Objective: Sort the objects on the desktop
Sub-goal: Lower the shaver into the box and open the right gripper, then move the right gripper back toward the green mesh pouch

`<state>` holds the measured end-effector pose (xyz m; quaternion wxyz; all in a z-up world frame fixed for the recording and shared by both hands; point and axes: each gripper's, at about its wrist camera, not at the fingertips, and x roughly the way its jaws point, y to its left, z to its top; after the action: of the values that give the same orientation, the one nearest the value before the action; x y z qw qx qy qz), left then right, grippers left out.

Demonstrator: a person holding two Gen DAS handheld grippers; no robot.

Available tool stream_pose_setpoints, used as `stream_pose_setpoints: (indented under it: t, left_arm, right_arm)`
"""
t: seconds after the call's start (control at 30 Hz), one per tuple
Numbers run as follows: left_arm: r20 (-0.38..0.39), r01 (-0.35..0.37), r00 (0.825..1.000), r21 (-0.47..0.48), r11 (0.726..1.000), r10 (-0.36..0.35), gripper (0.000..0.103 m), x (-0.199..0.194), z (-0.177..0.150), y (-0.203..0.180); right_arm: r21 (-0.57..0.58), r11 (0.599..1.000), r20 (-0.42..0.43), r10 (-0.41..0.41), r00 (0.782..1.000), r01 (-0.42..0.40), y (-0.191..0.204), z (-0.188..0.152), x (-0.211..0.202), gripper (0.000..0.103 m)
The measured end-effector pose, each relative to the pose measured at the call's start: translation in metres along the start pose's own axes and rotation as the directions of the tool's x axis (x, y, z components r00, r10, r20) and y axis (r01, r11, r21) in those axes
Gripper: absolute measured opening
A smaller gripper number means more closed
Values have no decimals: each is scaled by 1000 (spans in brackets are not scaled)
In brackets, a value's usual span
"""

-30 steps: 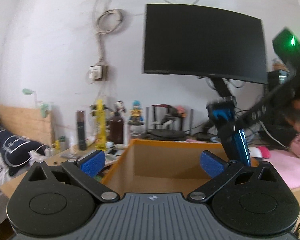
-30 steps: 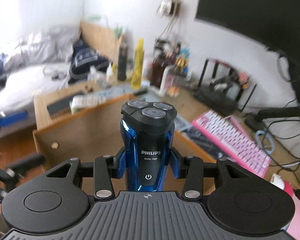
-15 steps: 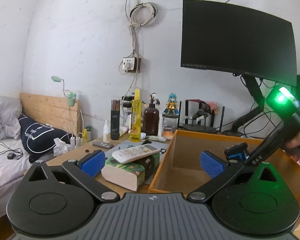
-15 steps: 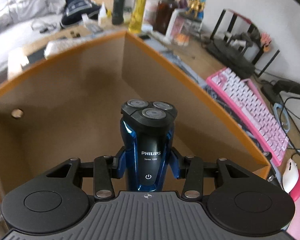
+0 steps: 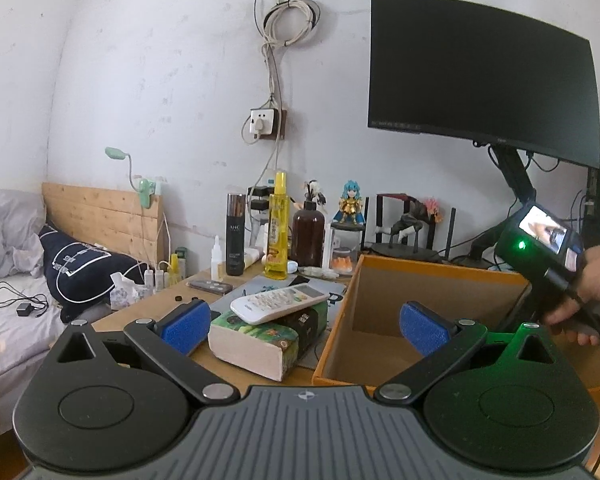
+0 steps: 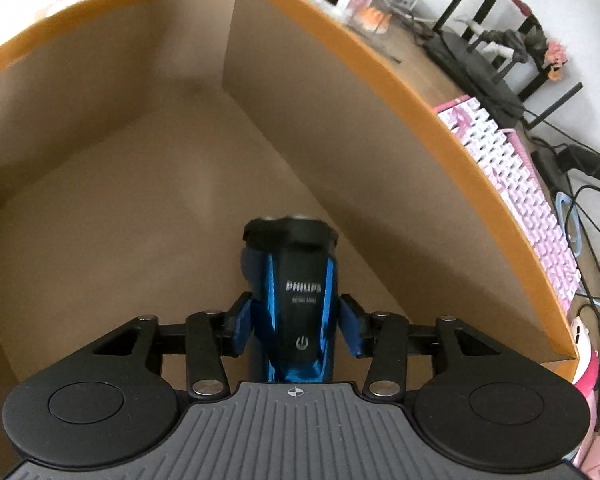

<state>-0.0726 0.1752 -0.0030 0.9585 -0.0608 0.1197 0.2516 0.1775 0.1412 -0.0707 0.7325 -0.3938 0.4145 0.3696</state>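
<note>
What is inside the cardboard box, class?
In the right wrist view, the cardboard box holds only the blue shaver, lowered in between the right hand-held gripper pads. The floor beneath the gripper body is hidden.
</note>
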Motion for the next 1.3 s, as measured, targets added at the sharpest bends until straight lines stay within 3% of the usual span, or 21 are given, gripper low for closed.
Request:
stream_pose_setpoints:
  t: [0.13, 0.2, 0.4, 0.63, 0.83, 0.87, 0.93, 1.03, 1.1, 1.2, 1.3]
  left_arm:
    - [-14, 1, 1000, 8, 1000, -1, 103, 4, -2, -2]
    - [-10, 4, 1000, 8, 1000, -4, 103, 3, -2, -3]
    - [-17, 24, 1000, 34, 999, -23, 103, 6, -3, -16]
    - [-14, 92, 996, 67, 994, -91, 103, 5, -7, -39]
    - [-1, 146, 989, 103, 984, -147, 103, 0, -10, -61]
    - [1, 155, 988, 108, 982, -156, 103, -1, -10, -65]
    - [20, 189, 981, 100, 977, -192, 103, -5, -12, -73]
    - [31, 251, 967, 92, 964, -254, 103, -10, -13, -90]
    - [40, 292, 954, 96, 952, -297, 103, -12, -15, -99]
    - [62, 346, 933, 120, 930, -355, 103, -16, -18, -111]
    - [73, 396, 910, 131, 909, -407, 103, -18, -22, -119]
  right_arm:
    - [19, 1000, 48, 6, 999, -7, -6, -1, -16, 68]
    - [38, 999, 112, 14, 994, -18, -10, -9, -37, 80]
    - [126, 992, 312, -27, 950, -13, -28, -55, -102, 83]
    - [251, 967, 487, -90, 869, -40, -49, -134, -151, 84]
    - [368, 928, 606, -194, 772, -55, -50, -215, -191, 89]
    - [387, 921, 620, -218, 754, -51, -48, -228, -196, 95]
    - [447, 894, 631, -290, 719, -32, -43, -255, -200, 103]
    - [544, 839, 627, -398, 669, -11, -34, -296, -199, 103]
    - [594, 804, 620, -438, 651, -26, -28, -322, -194, 103]
    - [646, 762, 608, -479, 633, -44, -22, -357, -187, 103]
    - [707, 707, 554, -520, 650, -38, -20, -388, -180, 103]
